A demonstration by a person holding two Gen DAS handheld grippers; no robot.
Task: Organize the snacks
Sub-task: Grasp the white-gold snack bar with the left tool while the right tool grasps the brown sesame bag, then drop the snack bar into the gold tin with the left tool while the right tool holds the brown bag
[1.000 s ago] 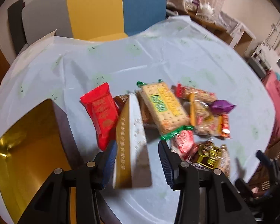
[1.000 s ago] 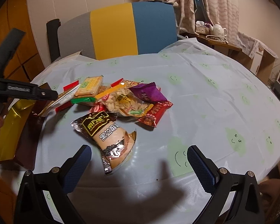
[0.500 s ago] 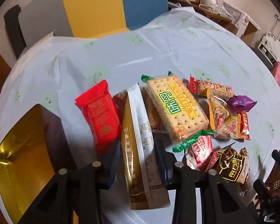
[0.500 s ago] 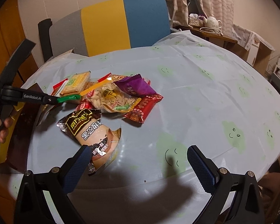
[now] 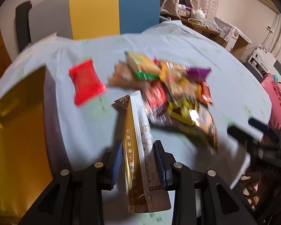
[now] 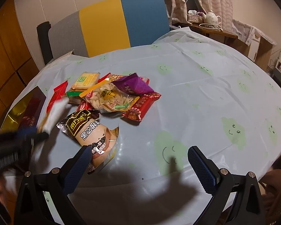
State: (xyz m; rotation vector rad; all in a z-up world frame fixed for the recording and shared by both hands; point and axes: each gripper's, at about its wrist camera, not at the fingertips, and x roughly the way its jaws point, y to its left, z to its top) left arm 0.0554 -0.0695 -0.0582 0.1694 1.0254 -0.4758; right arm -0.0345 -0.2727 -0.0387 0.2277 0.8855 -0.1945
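Lifted since earlier: gold-white packet clamped in left claw; right claw gaping, idle. Swing left w/o tilting, release over gold box

Standing on edge between blue pads: a long gold-and-white sachet, printed with dark characters, pointing toward 12 o'clock, lifted clear of the cloth. Lying flat at its 11 o'clock, apart from the rest: a red packet. Heaping at 1 o'clock: a cracker pack with green ends, a clear peanut bag, a purple wrapper, a red patterned bar. Sprawling nearest, at the heap's 6 o'clock: a dark sesame pouch, glossy and crinkling.
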